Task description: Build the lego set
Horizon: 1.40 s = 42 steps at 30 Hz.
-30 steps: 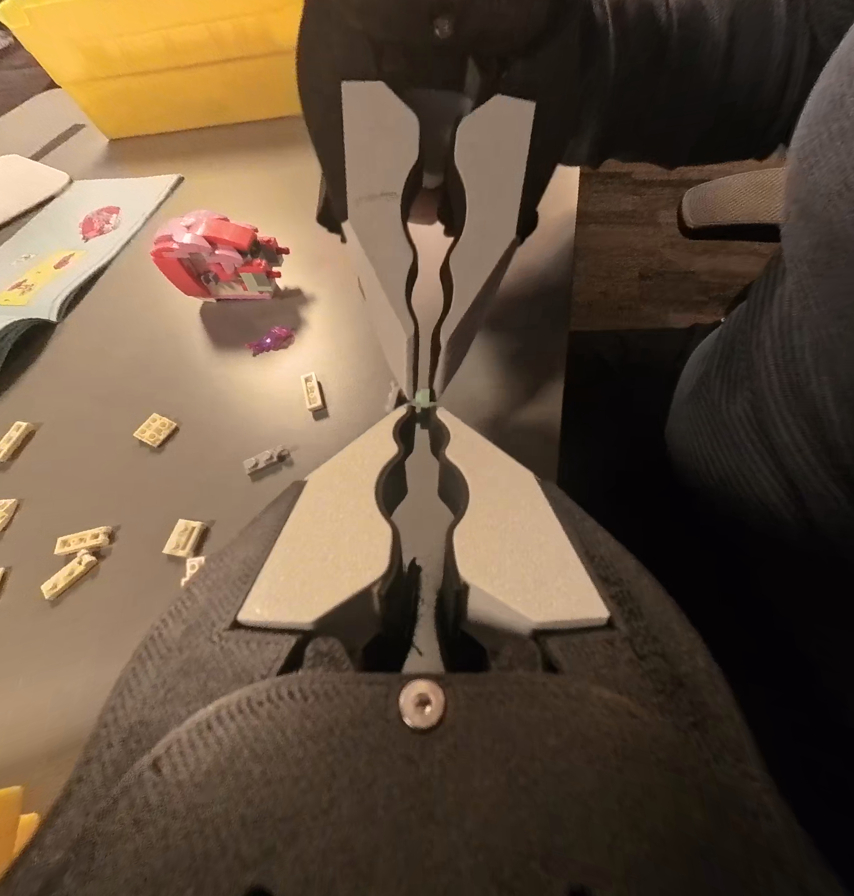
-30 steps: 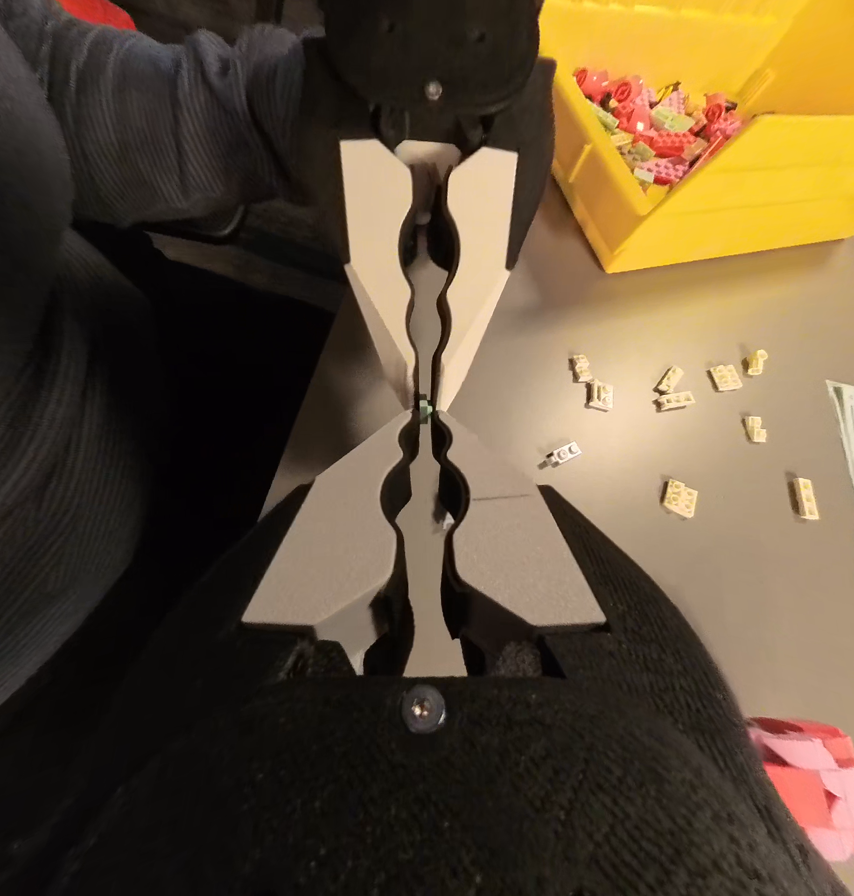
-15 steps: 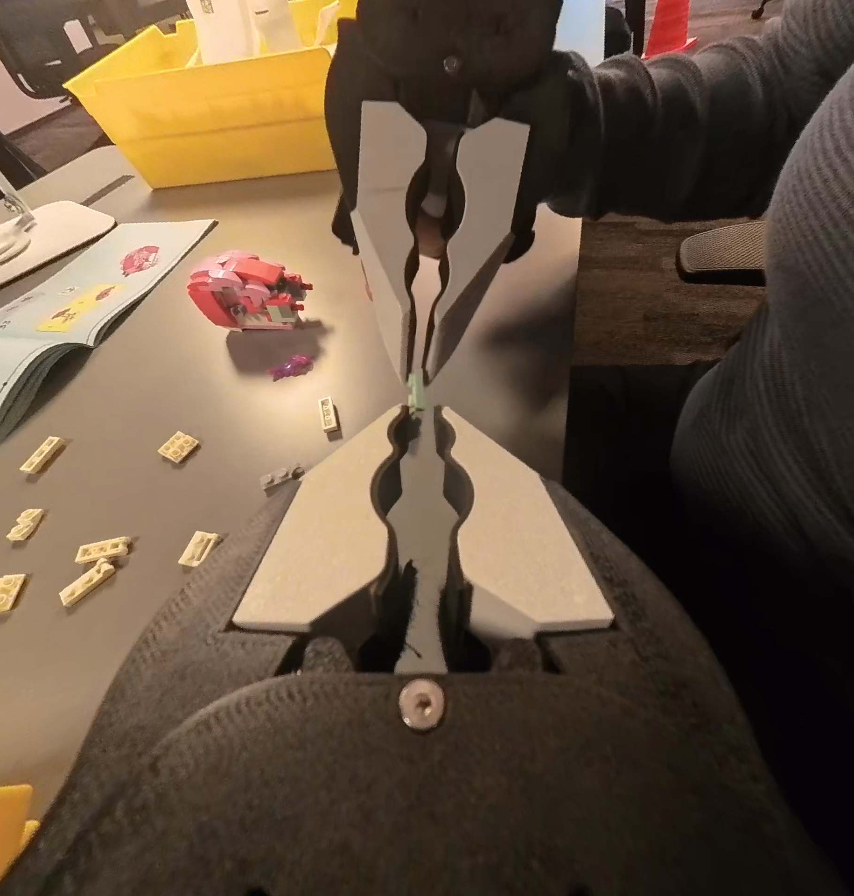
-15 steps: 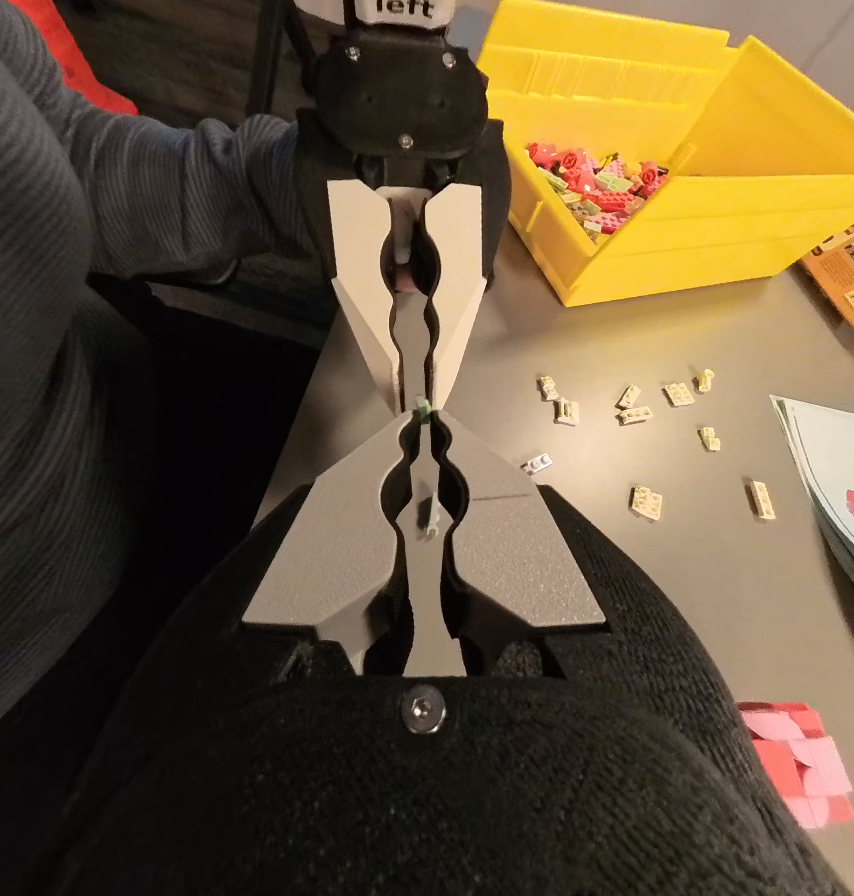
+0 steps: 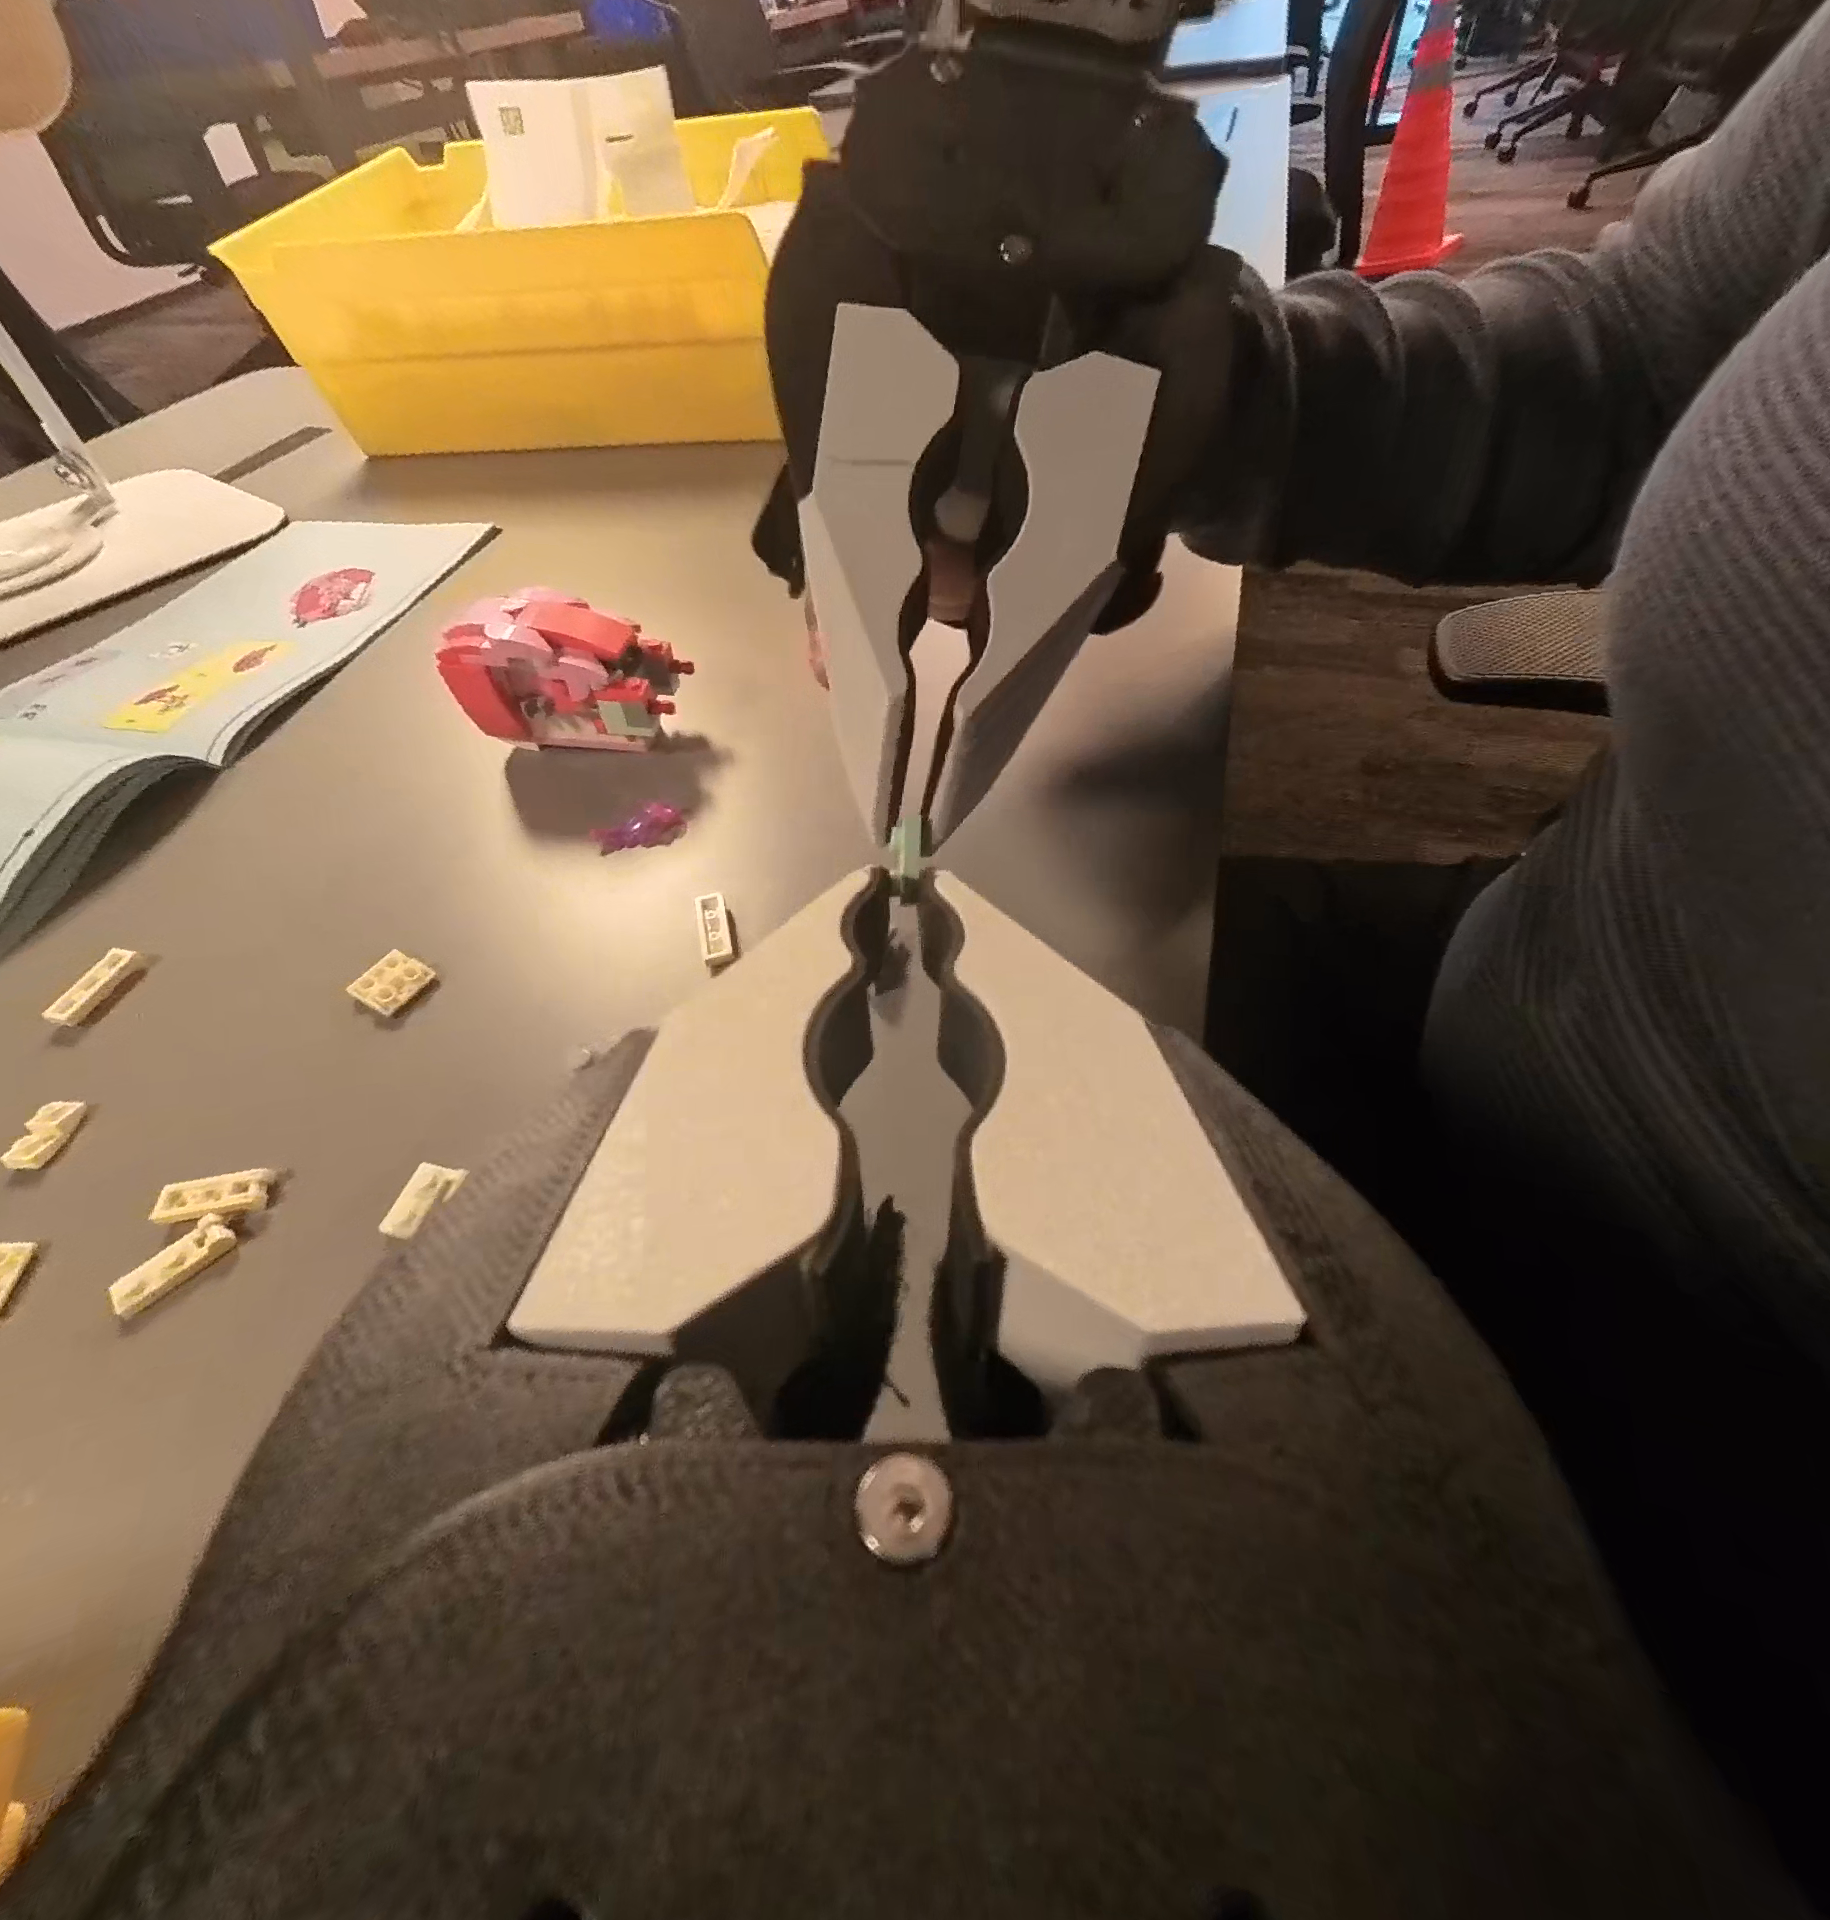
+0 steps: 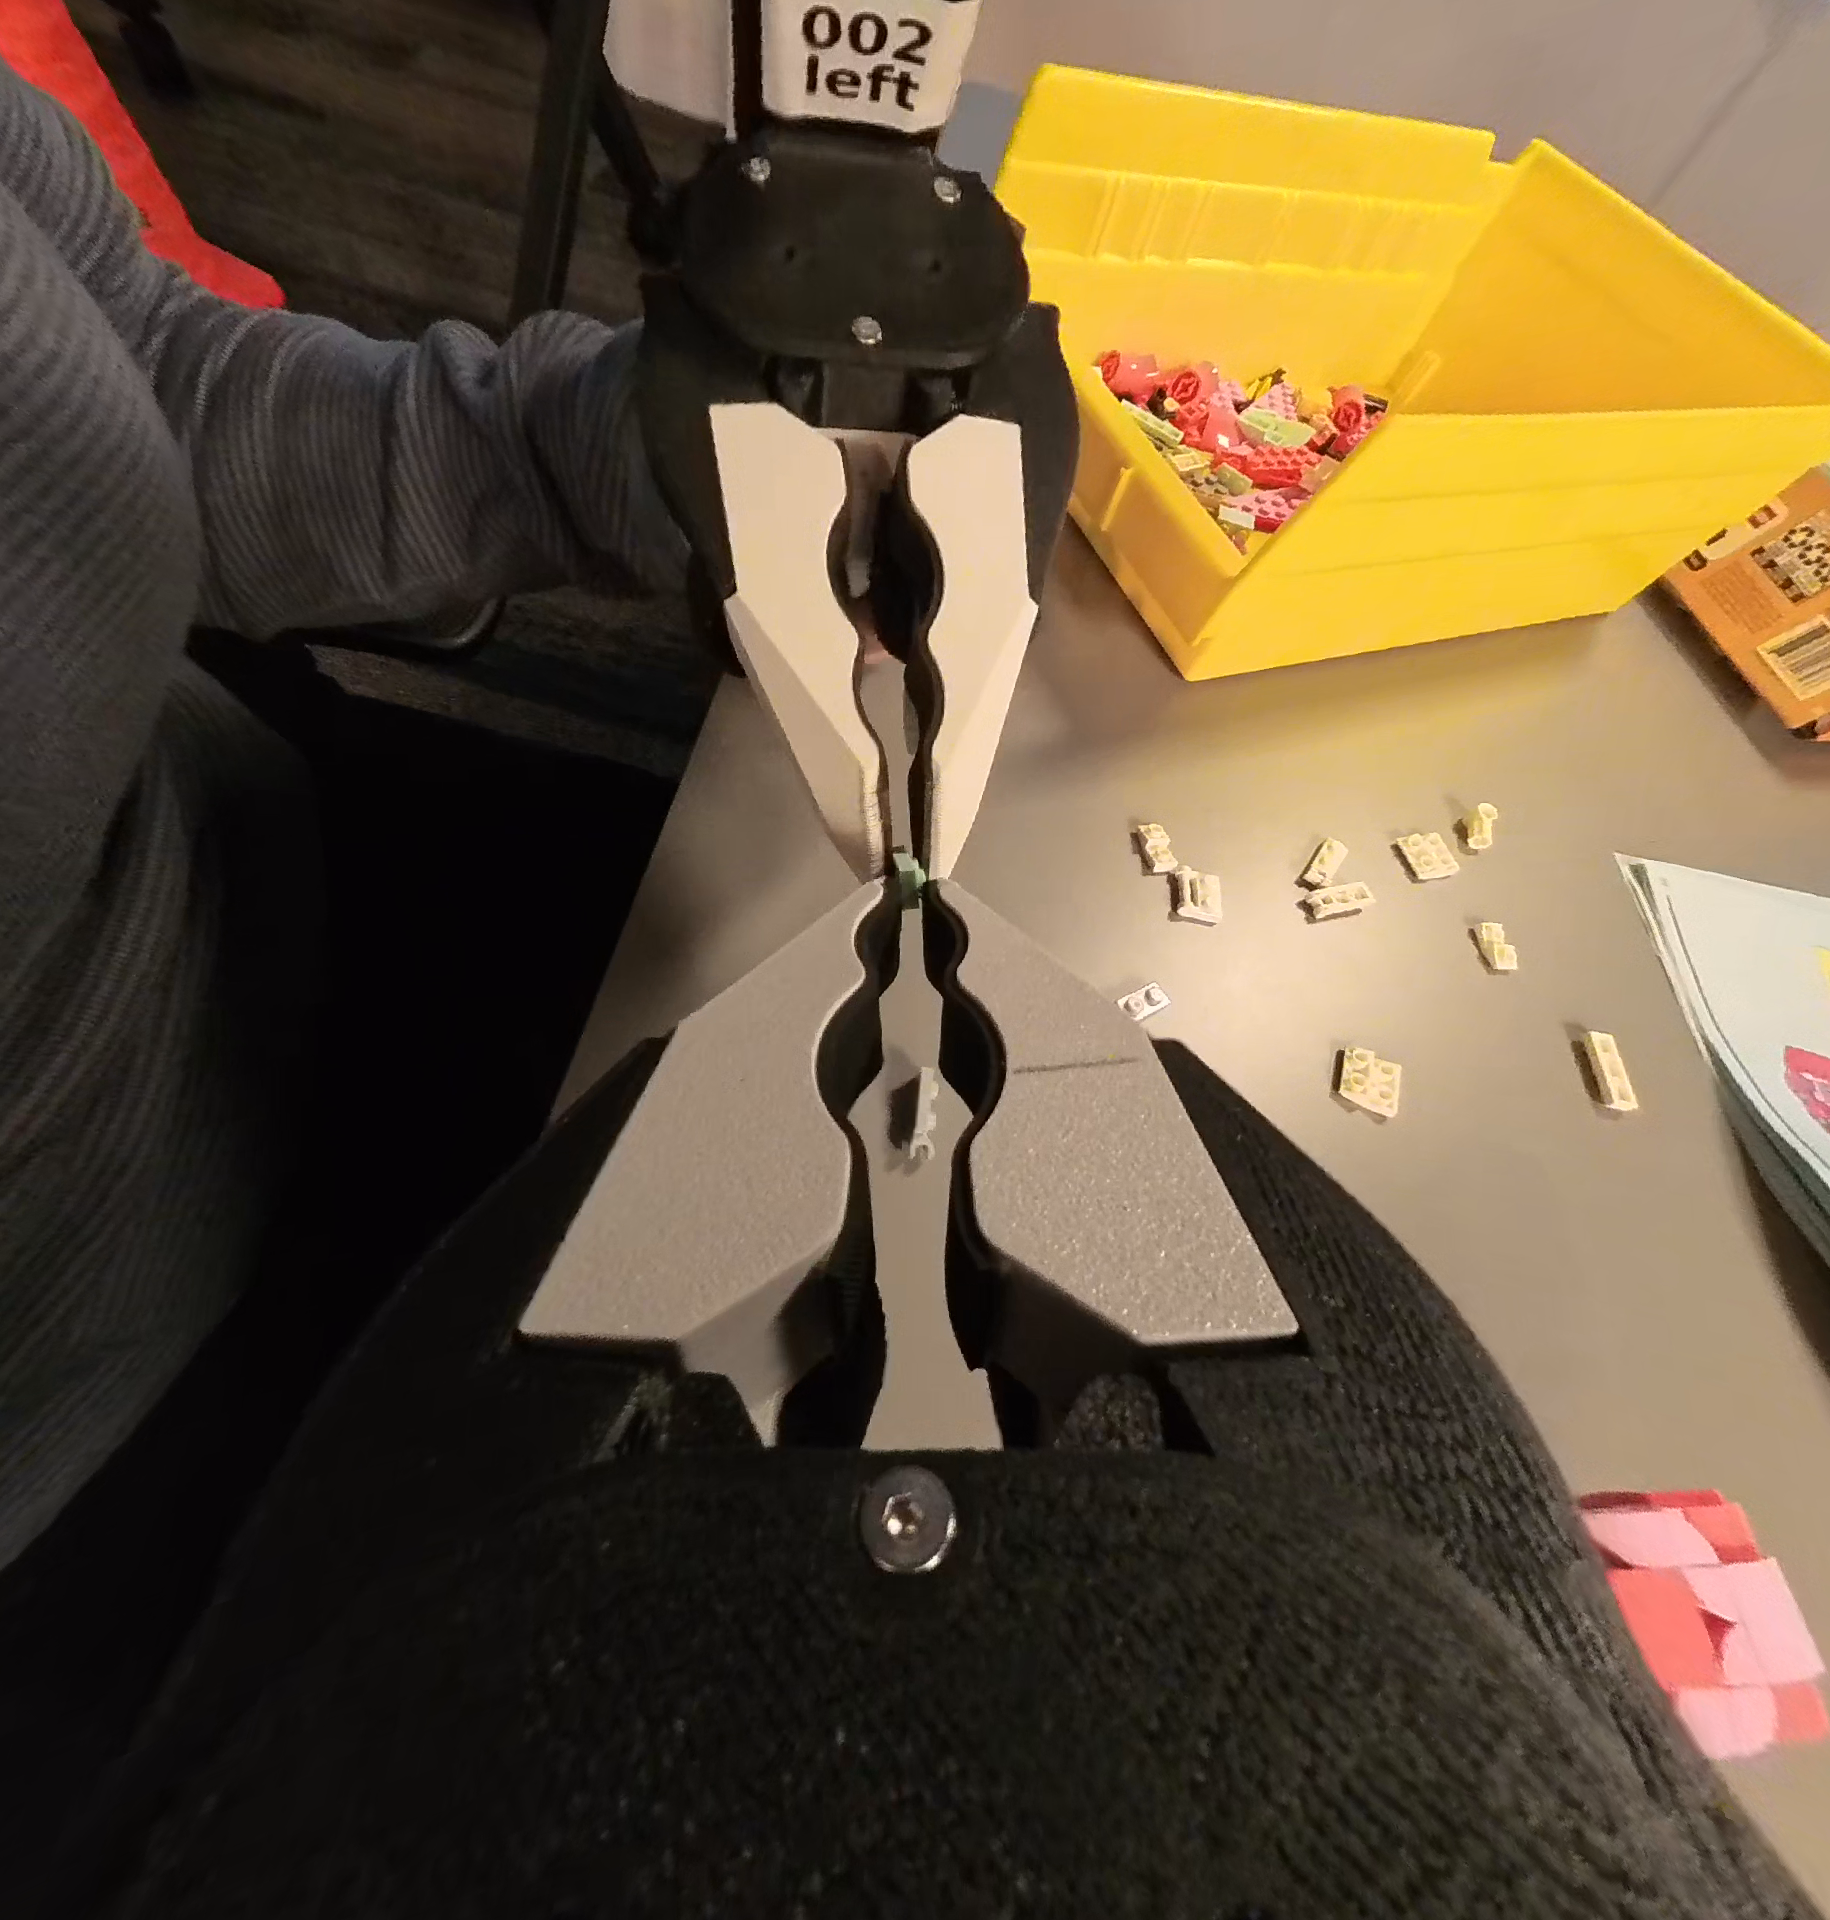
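Now, through the left wrist view, my left tool (image 5: pixel 903 891) and my right tool (image 5: pixel 909 821) meet tip to tip above the counter (image 5: pixel 267 1122), and a small green brick (image 5: pixel 906 854) sits between them. My left tool's fingertips are nearly together and pinch the near end of the brick; the right tool's tips clamp its far end. We hang close to the counter's right edge, past which the surface drops to dark floor and a chair arm (image 5: pixel 1524 655). Leftward the counter lies wide, with one red and pink model (image 5: pixel 552 675), one purple piece (image 5: pixel 641 826), seven tan plates I can count (image 5: pixel 391 980), one open booklet (image 5: pixel 163 686) and one yellow bin (image 5: pixel 516 312).

From the right wrist view, the right tool (image 6: pixel 906 902) grips the same green brick (image 6: pixel 907 878) with its pads pressed on it, and the left tool (image 6: pixel 903 847) holds the other end. One grey piece (image 6: pixel 916 1117) lies on the counter below my fingers. The counter's edge runs just left of the tips; open surface spreads right, carrying nine tan pieces (image 6: pixel 1425 857), one grey plate (image 6: pixel 1143 1001), one yellow bin of bricks (image 6: pixel 1410 499) and one orange box (image 6: pixel 1794 613).
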Motion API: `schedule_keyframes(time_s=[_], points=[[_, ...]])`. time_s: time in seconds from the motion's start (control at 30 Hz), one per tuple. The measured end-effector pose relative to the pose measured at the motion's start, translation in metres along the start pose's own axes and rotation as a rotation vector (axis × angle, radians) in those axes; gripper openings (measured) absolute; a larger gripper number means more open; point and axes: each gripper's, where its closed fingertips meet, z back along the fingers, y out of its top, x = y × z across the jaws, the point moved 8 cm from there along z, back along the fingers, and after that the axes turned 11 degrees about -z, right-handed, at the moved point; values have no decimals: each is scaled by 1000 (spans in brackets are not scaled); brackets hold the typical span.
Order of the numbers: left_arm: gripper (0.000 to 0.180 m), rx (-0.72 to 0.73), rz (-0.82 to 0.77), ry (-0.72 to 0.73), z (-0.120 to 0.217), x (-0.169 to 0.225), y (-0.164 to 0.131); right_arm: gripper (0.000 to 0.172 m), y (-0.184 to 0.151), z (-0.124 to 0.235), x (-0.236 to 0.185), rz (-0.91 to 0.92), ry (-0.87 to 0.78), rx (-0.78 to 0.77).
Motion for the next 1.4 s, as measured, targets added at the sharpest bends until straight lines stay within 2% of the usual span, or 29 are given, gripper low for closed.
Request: schedule_keyframes(time_s=[0.13,0.27,0.47,0.67,0.83,0.93,1.1,1.27,1.4], points=[[4,-2,24,-11,2,-2,-1,9,-4,4,7,-138,27,25],[4,-10,25,-25,3,-1,-2,13,-30,6,17,-275,56,-190],[4,-19,19,-41,3,0,-2,10,-43,-2,17,-240,22,-224],[4,-47,12,-53,2,1,-4,11,-41,-7,18,-245,50,-228],[4,-95,-6,-63,-1,4,-6,1,-34,-15,22,-253,61,-362],[4,-128,-19,-64,-3,5,-8,4,-30,-19,25,-266,57,-440],[4,-147,-28,-74,-4,6,-9,5,-22,-24,28,-250,72,-458],[4,-151,-31,-78,-4,6,-9,6,-27,-29,28,-252,88,-529],[4,-166,-7,-63,-4,4,-10,3,-25,-28,33,-335,73,-434]])
